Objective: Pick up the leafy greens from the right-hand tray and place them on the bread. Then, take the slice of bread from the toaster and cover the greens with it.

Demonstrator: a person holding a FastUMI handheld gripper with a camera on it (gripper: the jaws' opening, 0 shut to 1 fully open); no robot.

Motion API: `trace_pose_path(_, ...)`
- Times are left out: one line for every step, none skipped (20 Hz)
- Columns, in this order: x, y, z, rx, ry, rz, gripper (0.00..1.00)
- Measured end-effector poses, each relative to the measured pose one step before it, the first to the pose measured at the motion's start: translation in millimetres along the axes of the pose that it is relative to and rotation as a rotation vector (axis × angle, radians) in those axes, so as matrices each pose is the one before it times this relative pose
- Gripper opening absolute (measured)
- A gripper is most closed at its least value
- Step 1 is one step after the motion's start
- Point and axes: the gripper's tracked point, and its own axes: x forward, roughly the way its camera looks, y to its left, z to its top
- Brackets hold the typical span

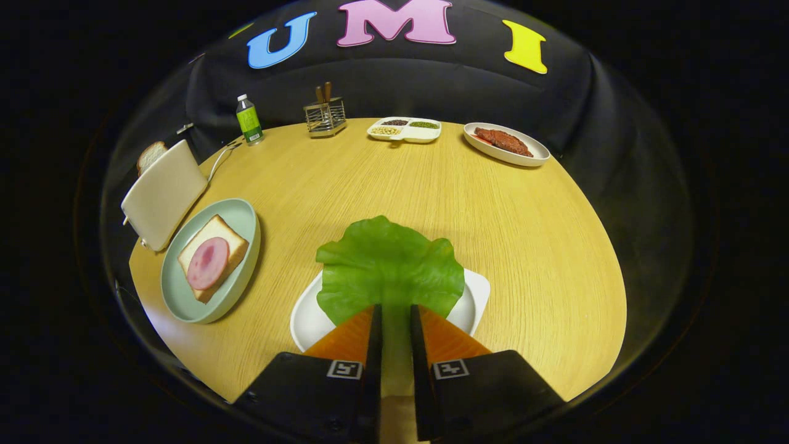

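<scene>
Toasted bread slice (151, 154) is peeking from the toaster (163, 194) at upper left, mostly hidden. Below it, you are seeing bread (212, 256) with a ham round on the green plate (179, 296). At lower centre your gripper (395, 317) is nearly closed, pinching the leafy greens (388, 265) over the white tray (308, 320). That leaf looks light, floppy and slippery; grip its near edge. Contact on both sides is hard to confirm.

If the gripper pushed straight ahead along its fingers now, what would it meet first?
The gripper already has the ruffled green lettuce leaf between its fingers, over the white tray. Beyond it lies bare round wooden table, then probably the white divided dish; depth unclear.
</scene>
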Motion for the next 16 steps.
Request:
trace_pose_path(0.25, -0.38, -0.21, -0.00744, 0.01076, 0.00446, 0.19)
trace_pose_path(-0.05, 1.03, -0.66, -0.00038, 0.01230, 0.00624, 0.19)
trace_pose_path(0.10, 1.16, -1.47, 0.00085, 0.01577, 0.00652, 0.13)
trace_pose_path(-1.16, 1.37, 1.21, -0.00123, 0.01176, 0.00493, 0.12)
trace_pose_path(1.15, -0.94, 0.44, -0.00007, 0.01403, 0.00190, 0.09)
trace_pose_path(-3.24, 0.23, 0.27, 0.00346, 0.01372, -0.00015, 0.09)
trace_pose_path(-5.57, 1.40, 6.00, 0.00305, -0.01010, 0.00216, 0.09)
trace_pose_path(-4.15, -0.43, 7.57, -0.00694, -0.01757, -0.00677, 0.09)
trace_pose_path(-6.68, 0.39, 8.13, -0.01460, -0.01374, -0.00808, 0.09)
trace_pose_path(-7.98, 0.82, 7.86, -0.01582, -0.01634, -0.00793, 0.09)
trace_pose_path(-8.03, 2.92, 10.20, -0.01171, -0.01922, -0.00104, 0.09)
trace_pose_path(-8.29, 3.88, 10.11, -0.00692, -0.02041, 0.00033, 0.09)
trace_pose_path(-8.00, 4.80, 10.18, -0.00066, -0.01884, 0.00536, 0.09)
trace_pose_path(-7.71, 7.31, 8.64, 0.00681, -0.01651, 0.01166, 0.09)
trace_pose_path(-7.12, 6.83, 8.72, 0.00999, -0.01229, 0.00859, 0.09)
trace_pose_path(-6.42, 5.72, 7.23, 0.00634, -0.01203, 0.00423, 0.09)
